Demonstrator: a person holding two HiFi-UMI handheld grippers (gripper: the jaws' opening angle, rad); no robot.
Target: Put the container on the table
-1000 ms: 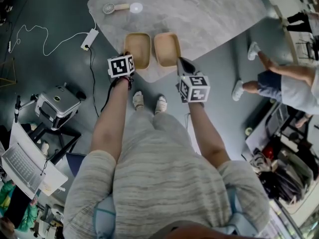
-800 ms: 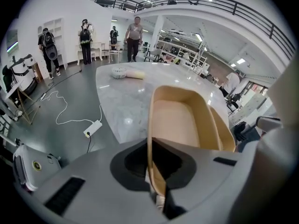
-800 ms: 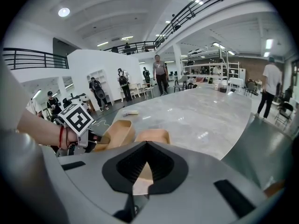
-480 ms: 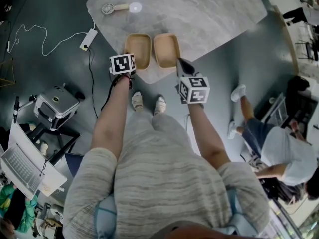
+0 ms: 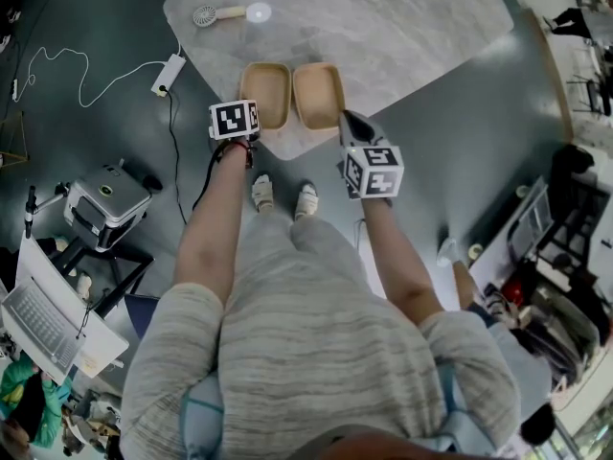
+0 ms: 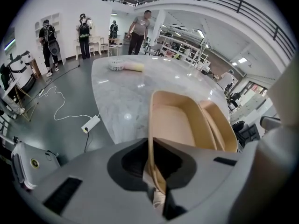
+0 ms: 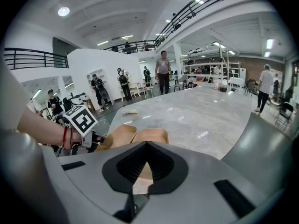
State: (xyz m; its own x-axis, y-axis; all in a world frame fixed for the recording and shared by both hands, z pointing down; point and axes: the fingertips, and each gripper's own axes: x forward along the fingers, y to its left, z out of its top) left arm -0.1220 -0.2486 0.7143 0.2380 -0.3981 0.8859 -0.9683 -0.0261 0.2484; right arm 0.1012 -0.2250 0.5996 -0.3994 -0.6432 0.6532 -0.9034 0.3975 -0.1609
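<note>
Two tan oblong containers lie side by side at the near end of the grey marble table [image 5: 402, 27]. My left gripper [image 5: 244, 103] is at the near-left rim of the left container [image 5: 266, 94]. In the left gripper view that container's [image 6: 175, 122] wall runs between the jaws of the left gripper [image 6: 158, 197], which is shut on it. My right gripper [image 5: 345, 121] meets the near-right corner of the right container [image 5: 319, 92]. In the right gripper view a tan strip of the right container [image 7: 149, 135] runs into the right gripper [image 7: 138, 190], which looks shut on it.
A small hand-held fan [image 5: 218, 14] lies far left on the table. On the floor to the left are a white power strip [image 5: 170, 73] with cables, a grey machine [image 5: 107, 204] and a laptop [image 5: 38, 319]. Furniture crowds the right edge. People stand beyond the table [image 7: 163, 71].
Both grippers and both containers stay almost where they were. The person walking at the right of the head view has gone out of sight.
</note>
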